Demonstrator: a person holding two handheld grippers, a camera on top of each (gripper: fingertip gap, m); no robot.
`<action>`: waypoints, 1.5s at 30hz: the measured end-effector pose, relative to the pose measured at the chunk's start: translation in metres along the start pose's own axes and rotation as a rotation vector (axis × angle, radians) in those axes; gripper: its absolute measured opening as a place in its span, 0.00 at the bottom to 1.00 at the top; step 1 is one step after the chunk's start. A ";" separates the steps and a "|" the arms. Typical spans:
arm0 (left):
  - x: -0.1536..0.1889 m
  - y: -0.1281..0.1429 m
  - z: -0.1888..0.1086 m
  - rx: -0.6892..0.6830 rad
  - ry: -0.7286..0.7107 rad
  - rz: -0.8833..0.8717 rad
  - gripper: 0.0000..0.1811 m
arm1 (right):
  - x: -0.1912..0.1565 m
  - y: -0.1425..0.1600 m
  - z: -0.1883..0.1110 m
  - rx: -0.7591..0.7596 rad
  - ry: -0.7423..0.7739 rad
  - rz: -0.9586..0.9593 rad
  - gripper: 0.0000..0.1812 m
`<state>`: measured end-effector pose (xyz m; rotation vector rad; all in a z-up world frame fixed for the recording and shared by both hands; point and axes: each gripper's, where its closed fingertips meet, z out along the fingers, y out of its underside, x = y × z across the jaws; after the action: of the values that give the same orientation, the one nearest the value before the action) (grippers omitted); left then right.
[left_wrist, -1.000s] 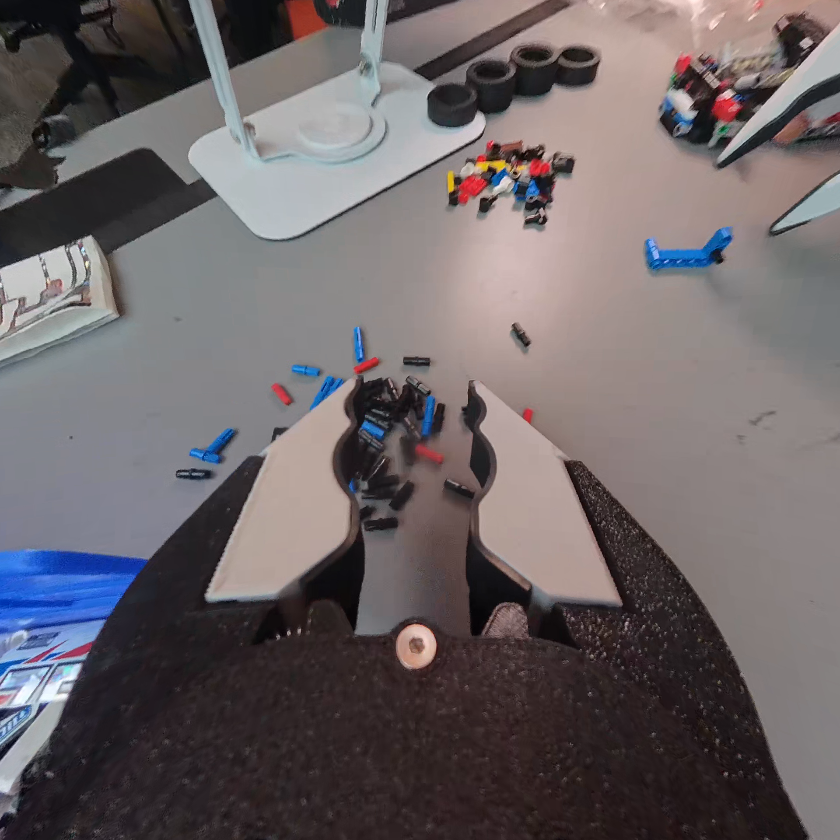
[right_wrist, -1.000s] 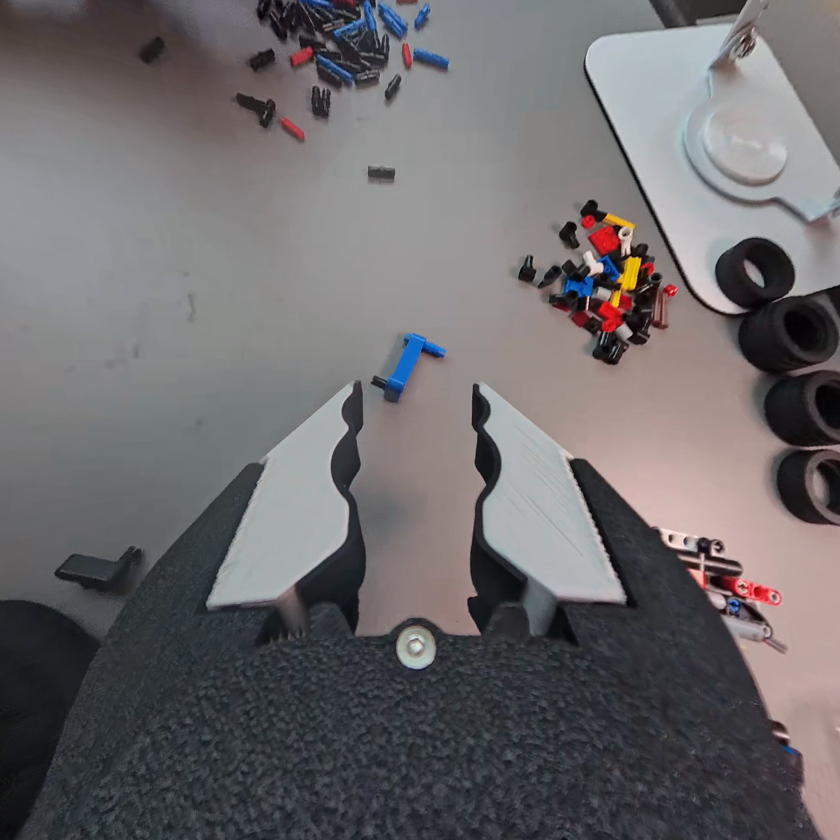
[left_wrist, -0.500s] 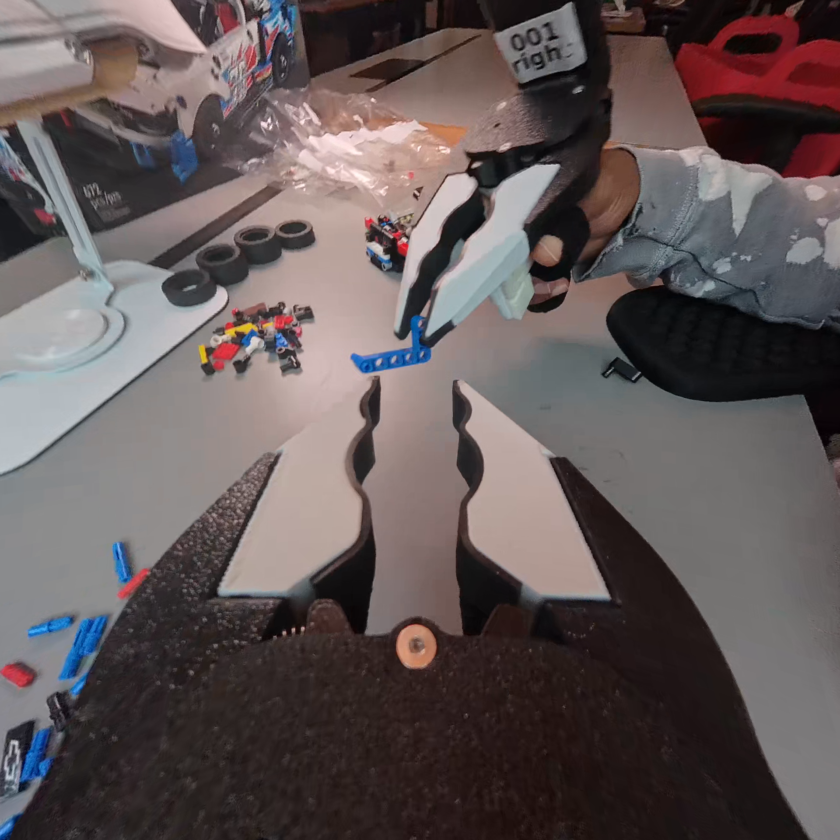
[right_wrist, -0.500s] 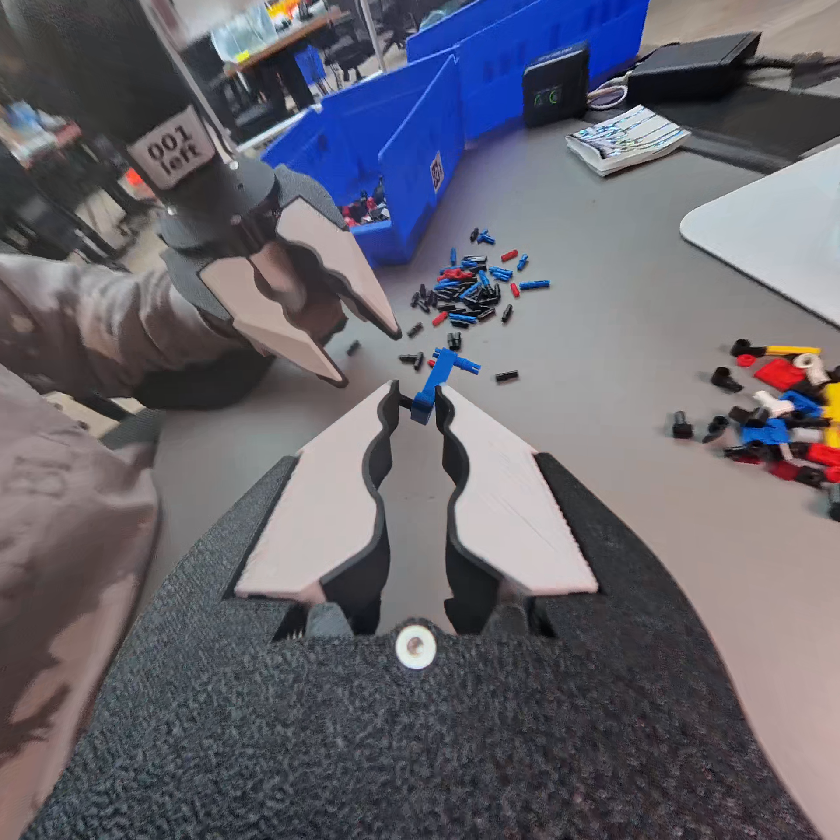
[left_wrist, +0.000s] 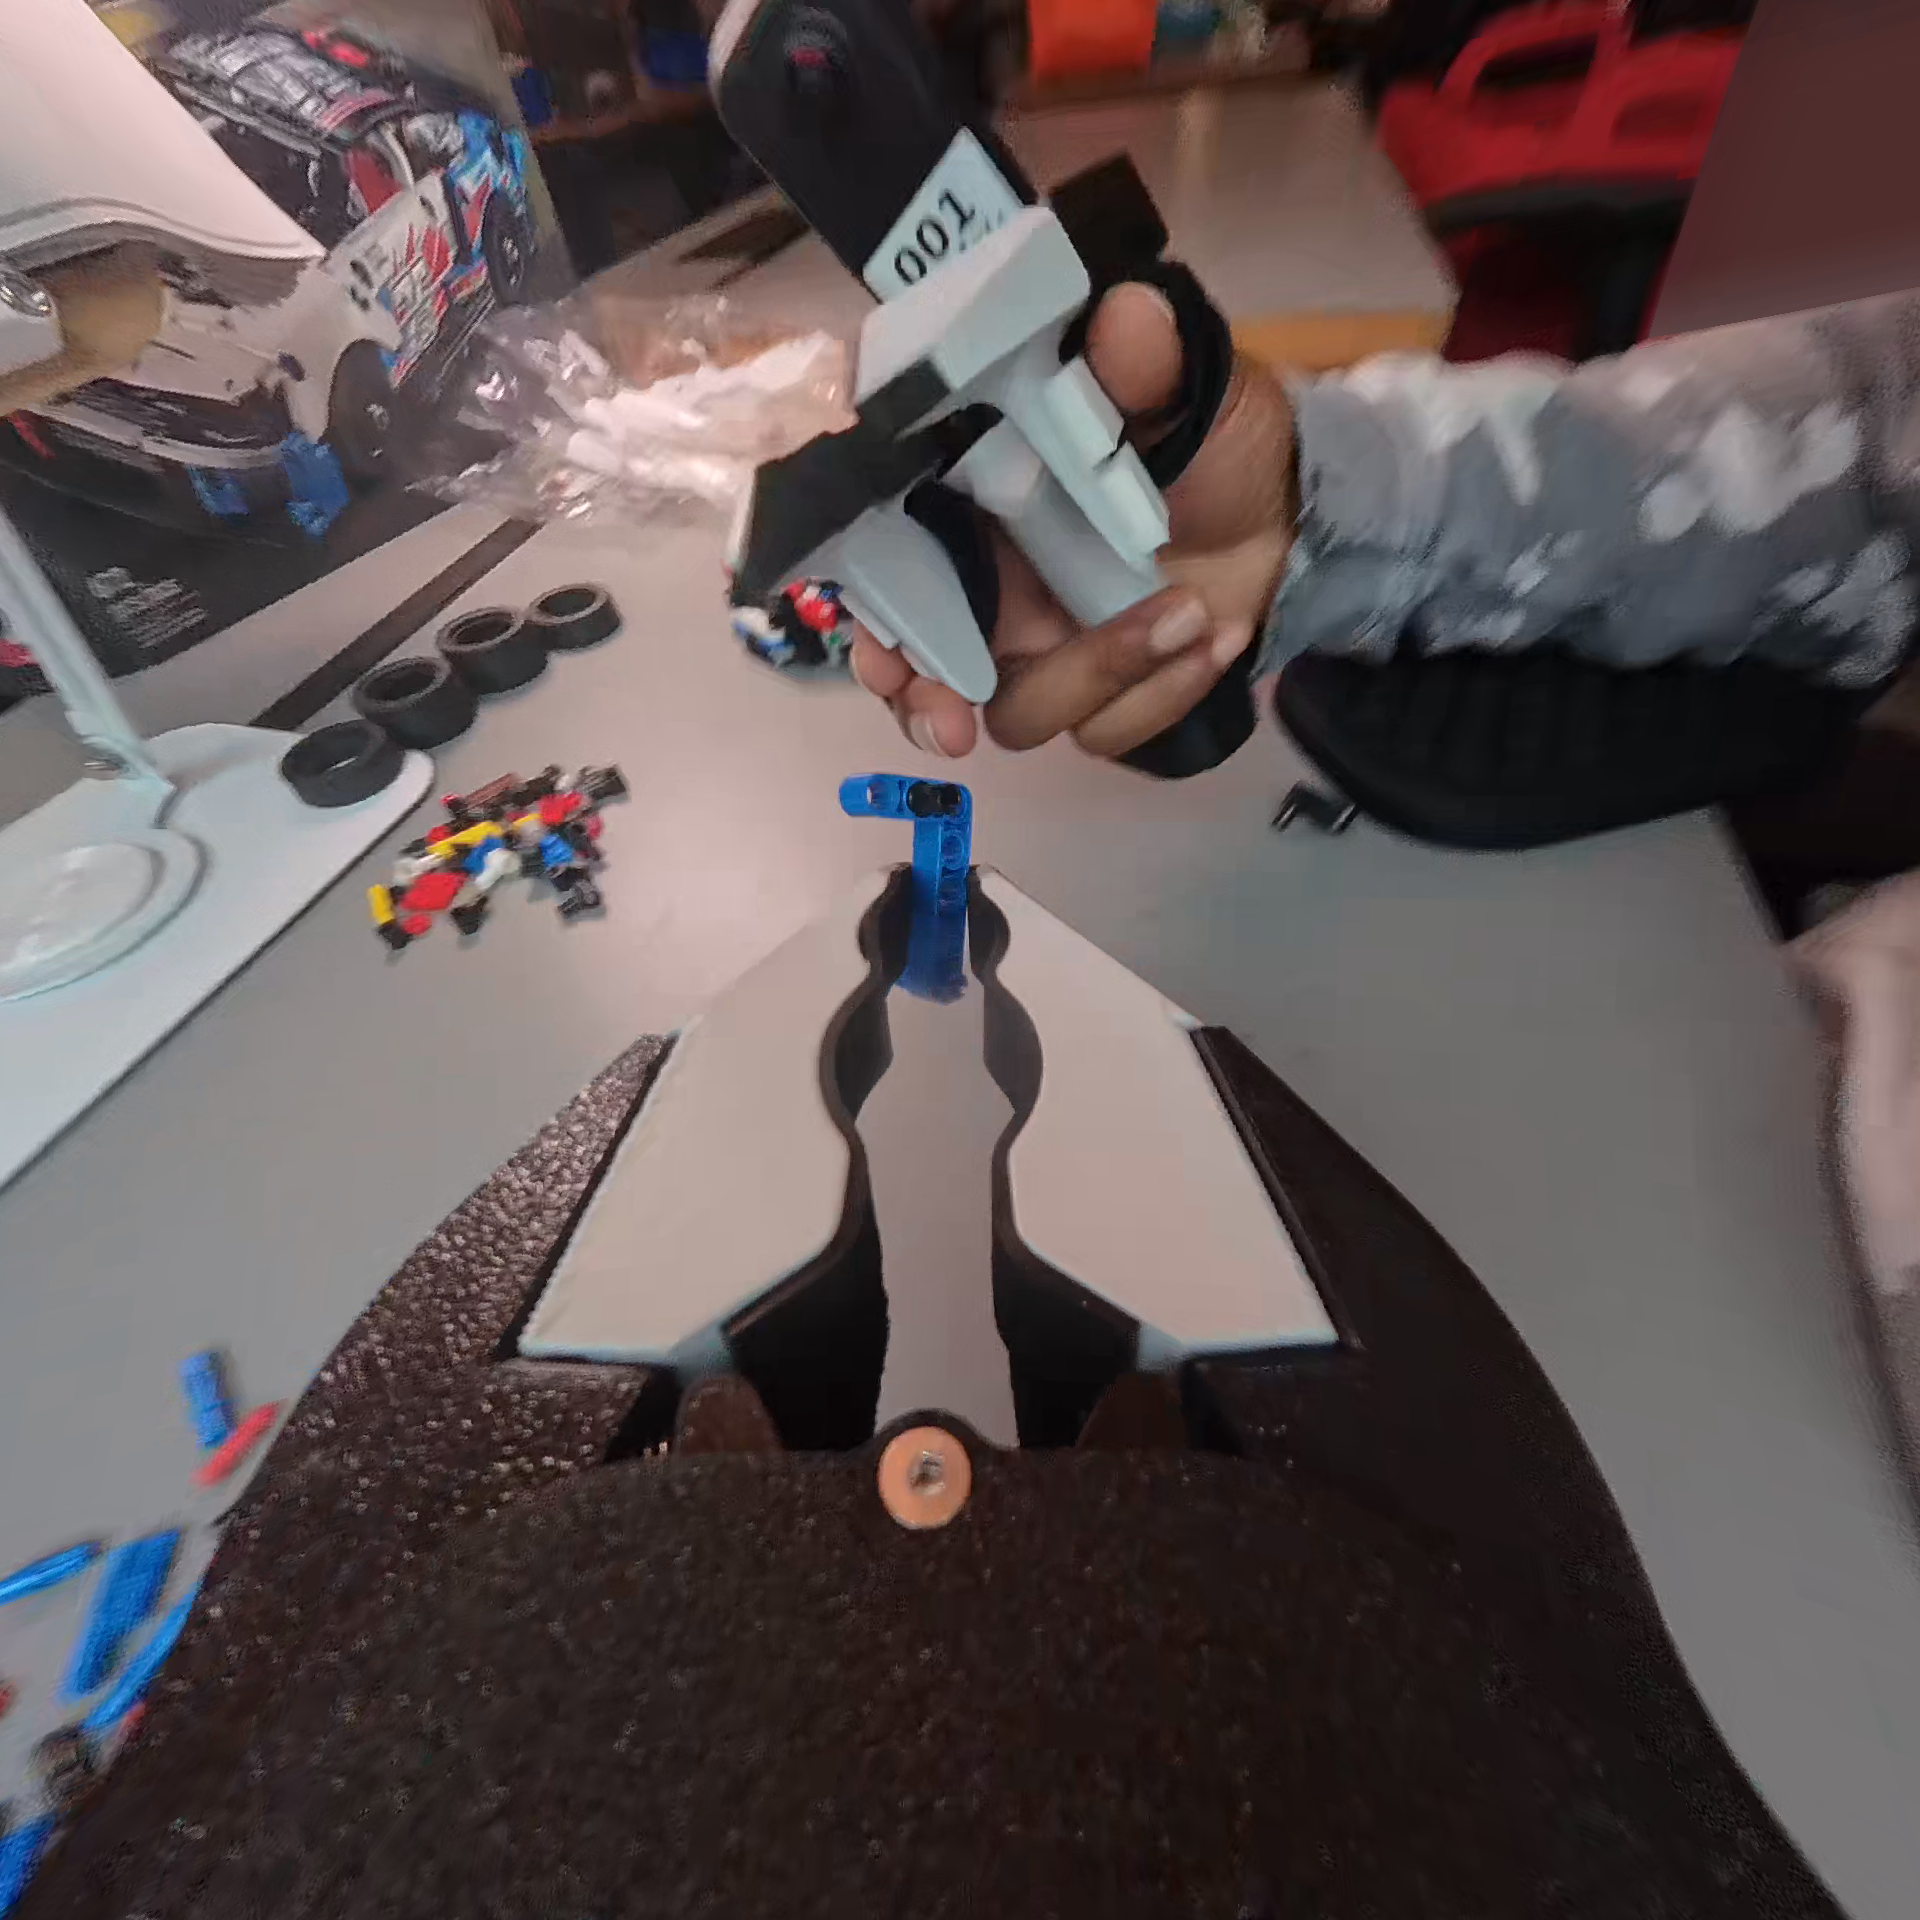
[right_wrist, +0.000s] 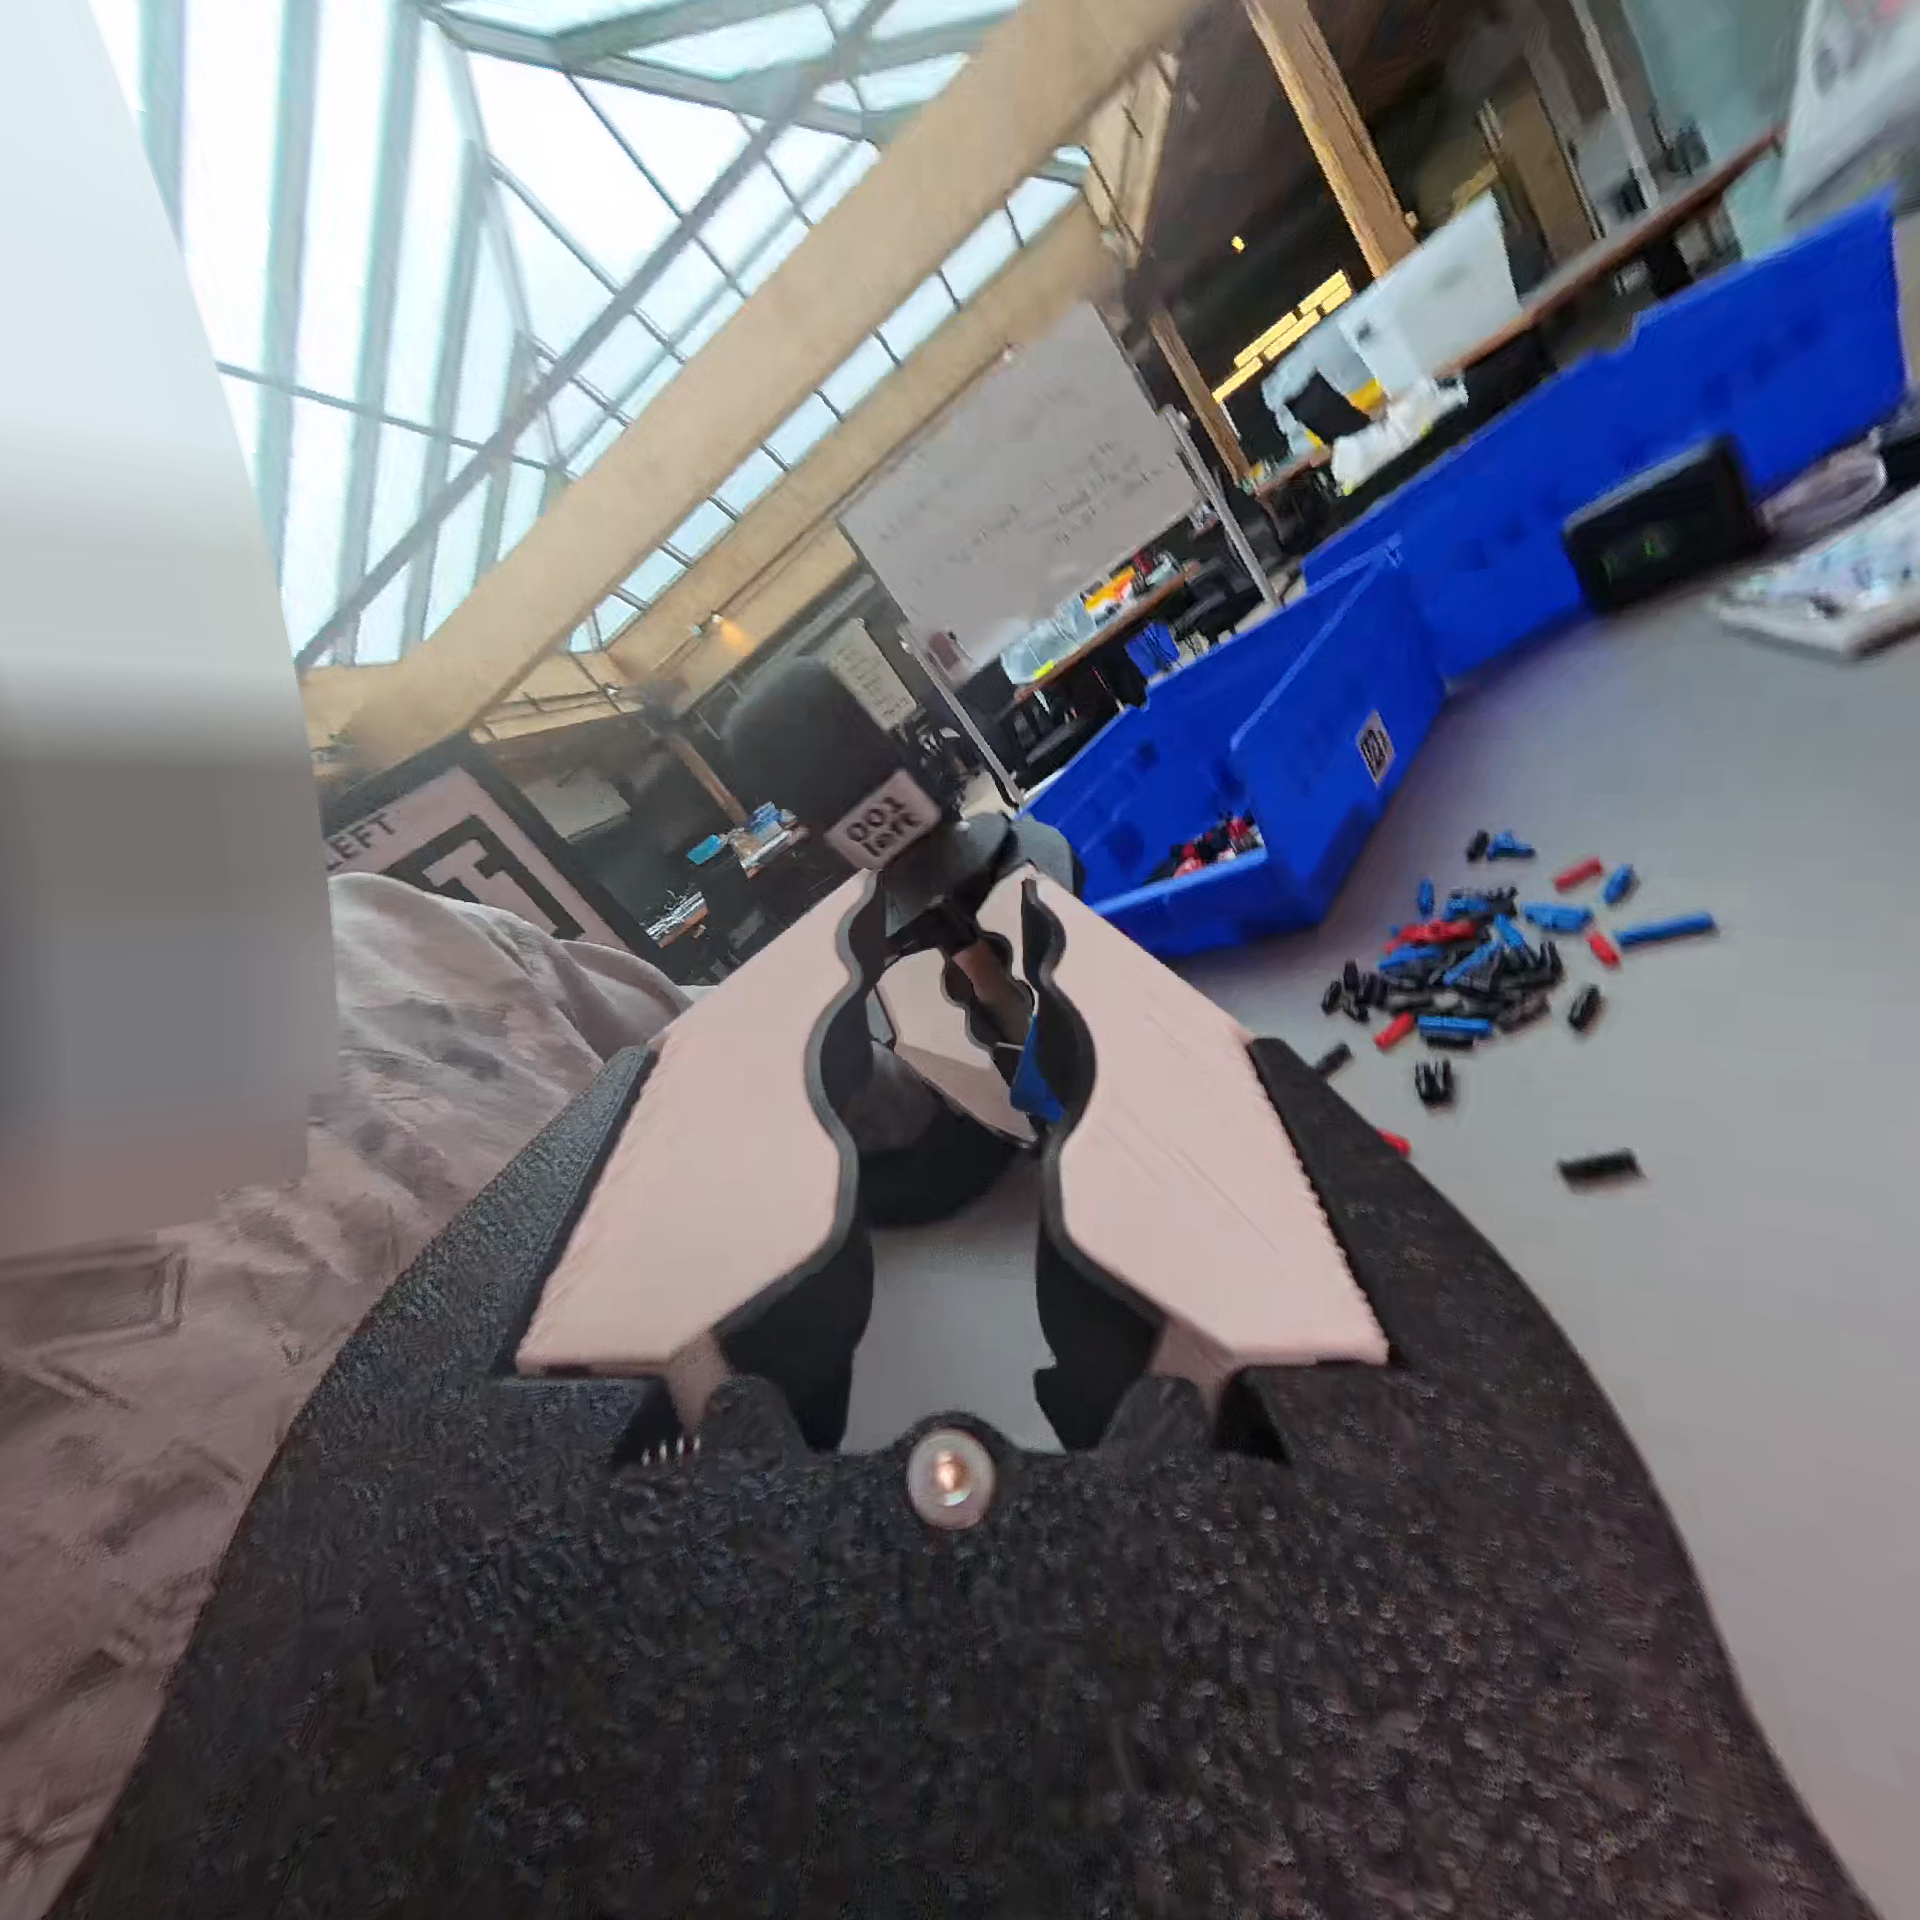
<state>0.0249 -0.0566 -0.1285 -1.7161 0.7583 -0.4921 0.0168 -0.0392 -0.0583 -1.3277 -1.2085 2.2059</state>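
My left gripper (left_wrist: 932, 894) is shut on a blue L-shaped beam (left_wrist: 935, 914) with a black pin at its corner. It holds the beam upright above the grey table (left_wrist: 1351, 1039). My right gripper (left_wrist: 790, 551), held in a hand, hovers just above and beyond the beam, apart from it. In the right wrist view my right gripper (right_wrist: 945, 904) is open and empty and tilted upward. The left gripper (right_wrist: 977, 987) with the blue beam (right_wrist: 1034, 1075) shows through the gap between its fingers.
Black tyres (left_wrist: 457, 675) and a pile of small coloured pieces (left_wrist: 499, 873) lie beside a white stand base (left_wrist: 156, 862). A part-built model (left_wrist: 800, 623) sits behind. A pile of blue, black and red pins (right_wrist: 1465, 966) lies before blue bins (right_wrist: 1351, 831). Spacing between my two grippers at the tips: around 7 centimeters.
The right gripper held the blue beam half a second ago. Now the left gripper grips it, and the right has let go, opened, risen and tilted upward.
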 end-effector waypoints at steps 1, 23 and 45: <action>0.004 -0.013 -0.006 0.093 0.070 -0.094 0.05 | -0.008 -0.006 -0.004 0.009 -0.021 -0.081 0.15; -0.006 -0.037 -0.032 0.321 0.198 -0.459 0.10 | 0.002 0.025 0.006 -0.186 0.160 -0.418 0.05; -0.027 -0.028 -0.033 0.384 0.191 -0.784 0.01 | 0.028 0.035 0.024 -0.344 0.616 -1.243 0.06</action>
<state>-0.0101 -0.0557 -0.0914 -1.5621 0.0654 -1.2621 -0.0124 -0.0551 -0.0968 -0.8112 -1.5320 0.6928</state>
